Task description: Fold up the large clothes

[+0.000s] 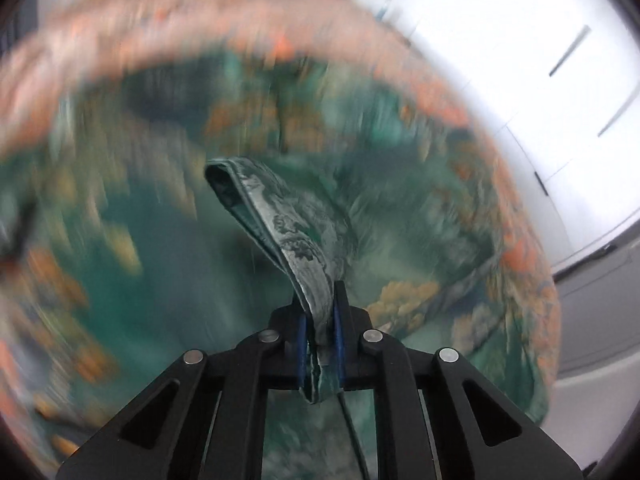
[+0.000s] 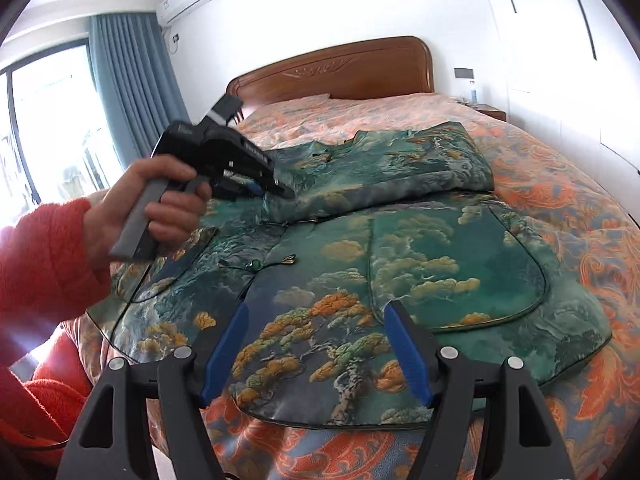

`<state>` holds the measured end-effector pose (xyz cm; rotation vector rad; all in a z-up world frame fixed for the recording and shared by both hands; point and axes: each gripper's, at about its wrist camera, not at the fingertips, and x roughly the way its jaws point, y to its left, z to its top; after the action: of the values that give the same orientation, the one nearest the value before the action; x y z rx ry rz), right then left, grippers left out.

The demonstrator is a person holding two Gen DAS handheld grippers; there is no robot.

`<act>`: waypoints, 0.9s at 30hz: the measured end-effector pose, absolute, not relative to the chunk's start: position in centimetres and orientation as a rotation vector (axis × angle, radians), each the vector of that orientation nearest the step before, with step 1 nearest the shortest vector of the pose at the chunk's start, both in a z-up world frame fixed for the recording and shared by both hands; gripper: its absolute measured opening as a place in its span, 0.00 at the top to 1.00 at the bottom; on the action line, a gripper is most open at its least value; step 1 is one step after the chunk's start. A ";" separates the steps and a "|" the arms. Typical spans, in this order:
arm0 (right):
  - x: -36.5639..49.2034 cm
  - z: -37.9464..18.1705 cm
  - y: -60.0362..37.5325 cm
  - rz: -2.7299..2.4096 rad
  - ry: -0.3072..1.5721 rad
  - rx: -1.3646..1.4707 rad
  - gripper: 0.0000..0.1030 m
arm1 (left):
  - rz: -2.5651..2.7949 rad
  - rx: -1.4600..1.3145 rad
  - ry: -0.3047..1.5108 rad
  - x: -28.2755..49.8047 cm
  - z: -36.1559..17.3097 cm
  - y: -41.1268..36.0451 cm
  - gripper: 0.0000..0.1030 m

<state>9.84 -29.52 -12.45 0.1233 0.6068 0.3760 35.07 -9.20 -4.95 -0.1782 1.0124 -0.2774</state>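
Clamping a fold of the green landscape-print brocade garment (image 1: pixel 304 248), left gripper (image 1: pixel 320 320) jaws pinched tight; right gripper (image 2: pixel 316 344) jaws parted, empty, above the orange floral bedspread (image 2: pixel 560 200).

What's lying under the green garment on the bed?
Under the green garment is the orange patterned bedspread, showing all around it. The part directly beneath is covered.

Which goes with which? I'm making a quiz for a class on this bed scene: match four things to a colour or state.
Things:
1. left gripper
2. right gripper
3. headboard
4. curtain

Colours or states:
A. blue-grey, hanging by the window
B. jaws apart, nothing between them
C. brown carved wood
D. jaws shut on a strip of the green garment

Pairs: 1-D, 2-B, 3-C, 4-A
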 end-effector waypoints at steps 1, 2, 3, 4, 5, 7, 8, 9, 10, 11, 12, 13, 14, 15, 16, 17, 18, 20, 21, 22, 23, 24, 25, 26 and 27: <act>9.9 -12.6 -29.7 0.375 0.602 0.132 0.30 | -0.268 -0.146 0.965 35.5 -3.4 -9.1 0.92; 10.0 -12.8 -29.8 0.376 0.599 0.138 0.30 | -0.256 -0.117 0.927 36.0 -2.2 -9.0 0.92; 9.9 -12.8 -29.9 0.378 0.597 0.139 0.30 | -0.242 -0.094 0.903 36.6 -1.6 -8.9 0.91; 9.9 -13.0 -29.8 0.383 0.599 0.138 0.30 | -0.213 -0.061 0.877 37.5 -0.8 -8.6 0.91; 10.0 -13.2 -29.7 0.390 0.604 0.137 0.30 | -0.189 -0.042 0.870 38.1 -0.7 -8.3 0.91; 10.1 -13.6 -29.6 0.402 0.611 0.140 0.30 | -0.145 -0.038 0.884 39.4 -1.4 -7.3 0.91; 10.1 -13.8 -29.4 0.409 0.616 0.141 0.30 | -0.124 -0.048 0.904 40.0 -2.3 -6.6 0.91; 10.2 -14.0 -29.3 0.416 0.621 0.141 0.30 | -0.101 -0.064 0.938 40.8 -3.8 -5.8 0.91; 10.2 -14.2 -29.2 0.423 0.625 0.140 0.30 | -0.084 -0.079 0.966 41.4 -5.0 -5.2 0.91; 10.2 -14.3 -29.0 0.430 0.627 0.137 0.30 | -0.071 -0.095 0.993 41.8 -6.3 -4.7 0.91; 10.1 -14.4 -28.9 0.435 0.627 0.134 0.30 | -0.065 -0.110 1.010 42.2 -7.0 -4.3 0.91; 10.0 -14.4 -28.8 0.438 0.627 0.127 0.30 | -0.064 -0.141 1.033 42.2 -8.4 -3.8 0.91; 10.0 -14.4 -28.6 0.442 0.626 0.121 0.30 | -0.064 -0.160 1.042 42.3 -9.2 -3.5 0.91; 9.9 -14.5 -28.5 0.446 0.626 0.118 0.30 | -0.062 -0.171 1.044 42.1 -9.8 -3.4 0.91; 9.9 -14.6 -28.5 0.449 0.628 0.116 0.30 | -0.062 -0.176 1.042 42.0 -10.2 -3.3 0.91; 9.9 -14.8 -28.4 0.450 0.635 0.116 0.30 | -0.062 -0.176 1.041 42.0 -10.5 -3.4 0.90; 9.9 -15.0 -28.3 0.451 0.642 0.117 0.30 | -0.060 -0.171 1.041 42.3 -10.7 -3.4 0.90; 10.0 -15.3 -28.2 0.453 0.652 0.116 0.30 | -0.054 -0.155 1.046 42.8 -11.5 -3.8 0.89; 10.0 -15.3 -28.3 0.453 0.653 0.114 0.30 | -0.051 -0.144 1.046 42.8 -11.8 -4.0 0.88; 10.0 -15.4 -28.2 0.454 0.652 0.112 0.30 | -0.050 -0.138 1.047 42.9 -12.0 -4.1 0.88; 10.0 -15.5 -28.1 0.456 0.652 0.109 0.30 | -0.049 -0.134 1.046 42.8 -12.0 -4.0 0.87; 10.0 -15.6 -28.2 0.457 0.652 0.108 0.30 | -0.050 -0.133 1.045 43.2 -12.3 -3.7 0.86; 10.0 -15.6 -28.2 0.457 0.652 0.108 0.30 | -0.051 -0.133 1.041 43.1 -12.5 -3.6 0.85; 10.1 -15.6 -28.1 0.459 0.653 0.109 0.30 | -0.053 -0.136 1.037 43.0 -12.6 -3.5 0.84; 10.1 -15.6 -28.1 0.460 0.653 0.109 0.30 | -0.056 -0.140 1.033 43.0 -12.7 -3.4 0.84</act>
<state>10.08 -28.13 -15.64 0.1090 0.6533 0.4601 42.99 -3.35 -12.73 -0.1395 1.0333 -0.0557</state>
